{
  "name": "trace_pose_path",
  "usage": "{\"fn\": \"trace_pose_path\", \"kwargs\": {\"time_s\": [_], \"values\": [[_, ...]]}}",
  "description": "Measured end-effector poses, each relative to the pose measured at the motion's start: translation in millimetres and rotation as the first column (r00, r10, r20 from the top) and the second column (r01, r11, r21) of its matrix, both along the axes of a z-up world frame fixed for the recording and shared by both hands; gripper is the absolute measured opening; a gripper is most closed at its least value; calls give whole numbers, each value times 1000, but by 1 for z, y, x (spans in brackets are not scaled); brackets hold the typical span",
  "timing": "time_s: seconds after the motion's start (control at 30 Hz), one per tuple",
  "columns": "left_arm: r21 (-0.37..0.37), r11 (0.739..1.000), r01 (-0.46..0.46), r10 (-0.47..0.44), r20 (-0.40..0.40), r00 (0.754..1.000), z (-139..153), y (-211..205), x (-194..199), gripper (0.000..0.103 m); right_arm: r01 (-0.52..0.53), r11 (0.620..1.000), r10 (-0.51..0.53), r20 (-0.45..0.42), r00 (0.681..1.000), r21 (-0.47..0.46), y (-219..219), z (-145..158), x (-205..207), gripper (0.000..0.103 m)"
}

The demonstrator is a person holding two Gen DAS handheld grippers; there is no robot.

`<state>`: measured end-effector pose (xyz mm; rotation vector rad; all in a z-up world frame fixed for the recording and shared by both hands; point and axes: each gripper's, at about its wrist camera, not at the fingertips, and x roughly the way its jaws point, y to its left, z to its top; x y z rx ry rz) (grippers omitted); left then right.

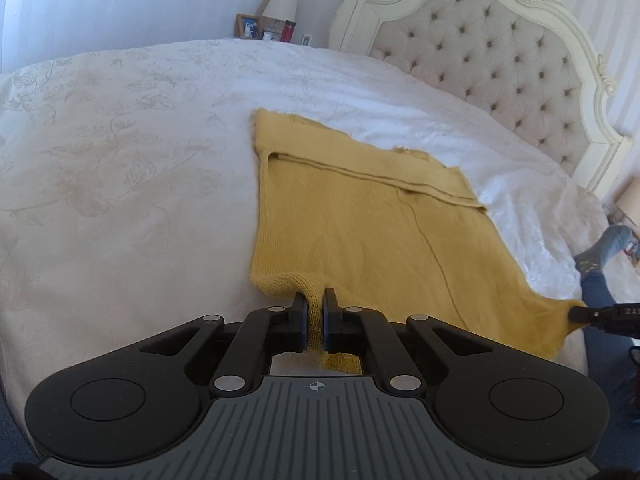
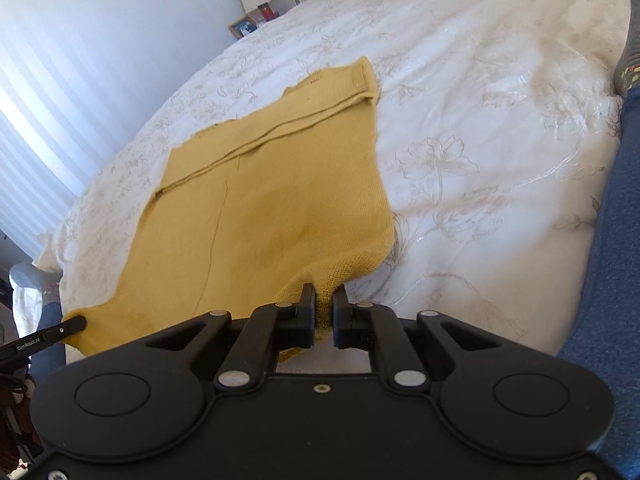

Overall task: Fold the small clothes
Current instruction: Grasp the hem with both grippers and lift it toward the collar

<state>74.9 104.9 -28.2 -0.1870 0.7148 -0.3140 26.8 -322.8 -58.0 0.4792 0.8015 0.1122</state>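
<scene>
A mustard-yellow knitted garment [image 1: 360, 216] lies spread on the white bed [image 1: 120, 140], with a folded band across its far end. My left gripper [image 1: 316, 300] is shut on the garment's near left corner. My right gripper [image 2: 324, 296] is shut on the near right corner of the same garment [image 2: 260, 200]. The right gripper's tip also shows in the left wrist view [image 1: 580, 314], holding the right corner. The left gripper's tip shows in the right wrist view [image 2: 76, 326] at the other corner. The near hem is lifted slightly between the two grippers.
A tufted headboard [image 1: 500, 60] stands at the bed's right end. A nightstand with a lamp [image 1: 280, 0], a photo frame [image 1: 248, 26] and a red cup sits beyond the bed. The person's leg in blue jeans [image 2: 612, 240] and grey sock [image 1: 604, 248] is at the right.
</scene>
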Motion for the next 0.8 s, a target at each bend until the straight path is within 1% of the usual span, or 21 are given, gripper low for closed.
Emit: {"fn": "trace_pose_path", "kwargs": {"time_s": [0.2, 0.33, 0.47, 0.53, 0.63, 0.8], "values": [[-38, 999, -11, 14, 88, 996, 25, -3, 28, 6, 5, 1000, -8, 100, 995, 21, 2, 22, 23, 14], [-58, 998, -17, 23, 119, 993, 34, -2, 52, 6, 12, 999, -19, 160, 987, 41, -3, 32, 50, 14], [-49, 999, -8, 15, 158, 987, 44, -4, 81, 6, 23, 999, -28, 205, 978, 26, -6, 40, 82, 14], [-50, 999, -7, 15, 169, 985, 48, -6, 96, 6, 34, 999, -36, 227, 973, 13, -9, 44, 101, 14], [-78, 997, -13, 26, 174, 984, 52, -6, 126, 6, 63, 998, -62, 249, 966, 4, -13, 49, 129, 14], [-101, 995, -22, 39, 164, 986, 49, -11, 179, 6, 109, 994, -105, 264, 959, 0, -22, 46, 183, 14]]}}
